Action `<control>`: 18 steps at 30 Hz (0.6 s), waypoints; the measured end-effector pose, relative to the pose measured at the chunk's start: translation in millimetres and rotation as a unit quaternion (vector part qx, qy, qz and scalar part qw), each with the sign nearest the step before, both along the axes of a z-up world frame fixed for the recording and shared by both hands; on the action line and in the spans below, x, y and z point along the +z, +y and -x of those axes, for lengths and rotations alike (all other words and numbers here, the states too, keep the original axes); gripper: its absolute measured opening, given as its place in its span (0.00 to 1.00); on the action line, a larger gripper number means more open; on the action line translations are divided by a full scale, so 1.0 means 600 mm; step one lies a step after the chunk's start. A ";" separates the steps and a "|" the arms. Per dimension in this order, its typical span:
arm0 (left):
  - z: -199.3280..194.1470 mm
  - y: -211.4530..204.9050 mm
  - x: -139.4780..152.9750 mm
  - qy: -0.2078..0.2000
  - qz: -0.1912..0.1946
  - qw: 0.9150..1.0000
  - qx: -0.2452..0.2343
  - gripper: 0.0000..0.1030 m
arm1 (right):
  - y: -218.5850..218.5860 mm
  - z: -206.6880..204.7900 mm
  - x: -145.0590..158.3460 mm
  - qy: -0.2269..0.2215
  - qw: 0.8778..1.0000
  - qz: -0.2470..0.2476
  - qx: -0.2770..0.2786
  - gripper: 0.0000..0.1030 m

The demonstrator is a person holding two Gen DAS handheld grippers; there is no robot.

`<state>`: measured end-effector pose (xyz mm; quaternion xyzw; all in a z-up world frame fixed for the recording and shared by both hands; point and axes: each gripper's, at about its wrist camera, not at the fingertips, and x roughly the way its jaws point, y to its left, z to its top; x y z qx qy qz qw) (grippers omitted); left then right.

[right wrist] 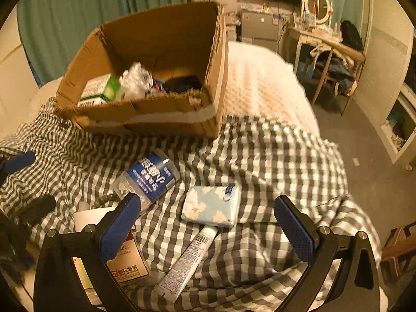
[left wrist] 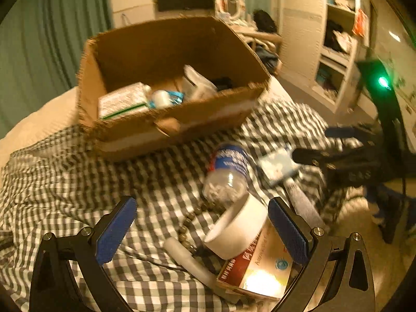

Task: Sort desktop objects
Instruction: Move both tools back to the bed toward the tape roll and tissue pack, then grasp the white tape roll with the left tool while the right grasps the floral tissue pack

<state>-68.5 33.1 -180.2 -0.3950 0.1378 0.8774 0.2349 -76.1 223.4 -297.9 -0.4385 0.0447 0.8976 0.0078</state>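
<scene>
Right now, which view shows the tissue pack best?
The right wrist view: the tissue pack lies sharp and whole on the checked cloth. The left wrist view shows it blurred, off to the side.

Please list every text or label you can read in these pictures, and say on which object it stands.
"邦制藥": red-and-white medicine box, bottom edge; its first character is unclear.
"...les": same box, partly hidden.
Blue-labelled plastic container: white Chinese print, too blurred to read.
White tube: barcode and small print, unreadable.
Green-and-white box in the cardboard box: unreadable.

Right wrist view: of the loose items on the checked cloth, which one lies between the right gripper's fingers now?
The white tube with the barcode. The light-blue tissue pack lies just beyond it, and the blue-labelled jar is off to the left.
</scene>
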 end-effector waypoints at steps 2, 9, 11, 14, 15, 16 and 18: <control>0.003 0.007 -0.014 -0.009 0.011 1.000 -0.009 1.00 | -0.003 0.008 -0.011 -0.009 1.000 0.000 0.001 1.00; 0.025 0.023 -0.059 -0.068 0.035 0.997 -0.020 1.00 | -0.016 0.044 -0.061 -0.054 0.998 -0.011 0.008 1.00; 0.028 0.029 -0.068 -0.079 0.036 0.996 -0.032 1.00 | -0.016 0.053 -0.074 -0.065 0.998 -0.012 0.005 1.00; 0.034 0.044 -0.080 -0.093 0.037 0.994 -0.048 1.00 | -0.011 0.065 -0.092 -0.080 0.997 -0.004 -0.001 1.00; 0.035 0.048 -0.084 -0.095 0.038 0.993 -0.053 1.00 | -0.009 0.069 -0.100 -0.085 0.996 -0.002 -0.003 1.00; 0.035 0.054 -0.091 -0.098 0.042 0.992 -0.061 1.00 | -0.008 0.072 -0.105 -0.088 0.996 -0.002 -0.004 1.00; 0.031 0.066 -0.100 -0.100 0.049 0.991 -0.074 0.99 | -0.005 0.078 -0.118 -0.097 0.995 -0.002 -0.008 1.00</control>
